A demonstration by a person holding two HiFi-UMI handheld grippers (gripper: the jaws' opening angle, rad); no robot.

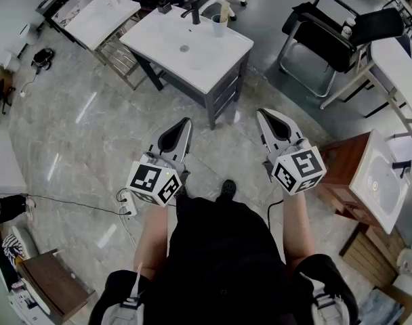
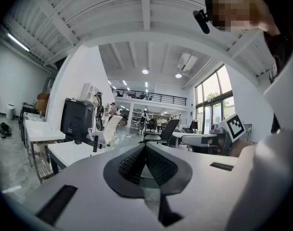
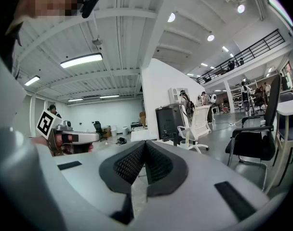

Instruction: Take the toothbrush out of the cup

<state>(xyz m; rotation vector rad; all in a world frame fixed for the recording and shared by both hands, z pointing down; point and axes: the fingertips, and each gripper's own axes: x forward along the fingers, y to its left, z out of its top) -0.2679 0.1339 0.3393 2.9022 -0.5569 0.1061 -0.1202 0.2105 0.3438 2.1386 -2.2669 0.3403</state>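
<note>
**Walk Close First, Then Pinch the Toothbrush**

The white sink table [image 1: 216,66] stands far off across the floor, well apart from the person. Both tools are held low and near. The left gripper [image 1: 181,128] and the right gripper [image 1: 270,120] each have their 2 jaws pressed together, with nothing between them. The black tap [image 1: 194,12] is at the far side of the table top. The small cup [image 1: 219,26] sits just to the right of it. The toothbrush [image 1: 223,9] stands in the cup and sticks up over the rim.

I think the job has not really begun. To do it well, step close to the table first. Then open 1 gripper wide and come at the toothbrush from above. Pinch the handle where it shows over the rim. Pull straight up so the cup does not tip. The other gripper could steady the cup.

Only the head view shows both tools at once and how much floor lies before the table. Only the right gripper view shows the cup [image 3: 184,145] from the side, with the toothbrush [image 3: 187,135] close to upright in it. In the left gripper view I can see the table and tap, but I cannot pick out the cup.
</note>
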